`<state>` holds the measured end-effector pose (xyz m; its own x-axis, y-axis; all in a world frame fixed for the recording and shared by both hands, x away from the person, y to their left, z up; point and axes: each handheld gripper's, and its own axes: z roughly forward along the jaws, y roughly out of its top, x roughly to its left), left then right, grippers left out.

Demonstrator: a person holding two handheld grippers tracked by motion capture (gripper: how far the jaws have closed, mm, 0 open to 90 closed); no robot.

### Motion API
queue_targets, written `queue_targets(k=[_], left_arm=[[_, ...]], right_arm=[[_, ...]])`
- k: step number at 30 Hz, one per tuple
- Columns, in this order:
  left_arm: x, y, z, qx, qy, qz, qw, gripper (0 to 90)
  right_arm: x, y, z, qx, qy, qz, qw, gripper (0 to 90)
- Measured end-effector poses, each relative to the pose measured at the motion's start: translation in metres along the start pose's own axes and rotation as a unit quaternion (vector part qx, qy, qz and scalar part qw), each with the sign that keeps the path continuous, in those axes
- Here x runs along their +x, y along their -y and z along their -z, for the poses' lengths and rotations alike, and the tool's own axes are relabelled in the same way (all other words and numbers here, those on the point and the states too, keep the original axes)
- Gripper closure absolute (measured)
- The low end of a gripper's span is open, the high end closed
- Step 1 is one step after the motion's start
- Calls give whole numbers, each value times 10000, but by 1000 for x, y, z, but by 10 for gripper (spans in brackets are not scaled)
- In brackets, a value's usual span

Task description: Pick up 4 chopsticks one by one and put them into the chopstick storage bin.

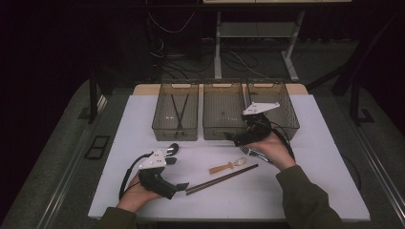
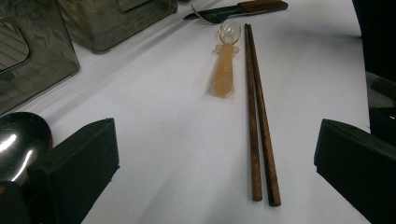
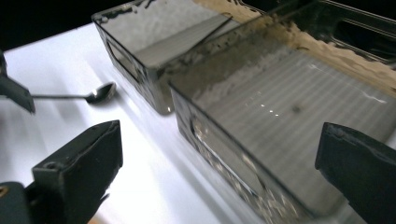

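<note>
- The fork (image 2: pixel 236 8) beyond the tips of the brown chopsticks (image 2: pixel 259 116) is cut off by the top edge of the left gripper view, so part of its handle is lost.
- The metal spoon (image 2: pixel 18 142), left of the chopsticks there, is half hidden behind the near black jaw and cropped by the left edge.
- In the high view, a shiny thing (image 1: pixel 255 153) beyond the chopsticks lies mostly under the right hand (image 1: pixel 270 145); what it is cannot be told.
- The middle bin (image 3: pixel 261 121) is smeared by blur in the right gripper view, and the small dark speck on its floor is too small to identify.
</note>
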<state>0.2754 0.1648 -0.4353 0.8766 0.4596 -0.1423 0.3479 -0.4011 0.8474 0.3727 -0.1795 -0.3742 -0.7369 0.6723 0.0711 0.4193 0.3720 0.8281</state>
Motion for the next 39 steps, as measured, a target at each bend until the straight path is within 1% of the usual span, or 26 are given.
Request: queue_targets(k=[2, 5, 9, 11, 12, 15, 19, 23, 27, 30, 35, 36, 39], left_arm=[[0, 0, 0, 13, -5, 4, 10000, 0], [0, 0, -1, -1, -17, 25, 10000, 0], [0, 0, 0, 35, -20, 9, 10000, 0], [0, 0, 0, 27, -22, 15, 10000, 0], [0, 0, 0, 34, -26, 13, 10000, 0], [0, 0, 0, 30, -29, 6, 10000, 0], [0, 0, 0, 38, -42, -5, 10000, 0], [-1, 0, 0, 16, -54, -7, 10000, 0], [0, 0, 0, 20, -55, -16, 10000, 0], [0, -1, 0, 49, -47, -20, 10000, 0], [2, -3, -1, 19, -24, -12, 10000, 15], [2, -4, -1, 48, -20, -57, 10000, 26], [3, -7, -1, 57, -5, -71, 10000, 47]], right_arm=[[-1, 8, 8, -46, 1, -72, 10000, 10], [-3, 20, 18, -100, 75, -193, 9997, 11], [-2, 37, 32, -154, 103, -282, 9994, 11], [-2, 46, 38, -137, 86, -325, 9993, 11], [-2, 50, 40, -128, 114, -350, 9992, 11], [-1, 65, 49, -174, 162, -332, 9992, 10], [-1, 82, 59, -115, 168, -319, 9993, 11], [1, 96, 68, -203, 174, -400, 9988, 11], [3, 111, 78, -277, 277, -437, 9983, 11], [5, 123, 84, -346, 284, -468, 9979, 11], [6, 135, 93, -386, 394, -458, 9974, 11], [6, 137, 94, -394, 405, -489, 9972, 11], [4, 143, 97, -327, 469, -454, 9973, 11]])
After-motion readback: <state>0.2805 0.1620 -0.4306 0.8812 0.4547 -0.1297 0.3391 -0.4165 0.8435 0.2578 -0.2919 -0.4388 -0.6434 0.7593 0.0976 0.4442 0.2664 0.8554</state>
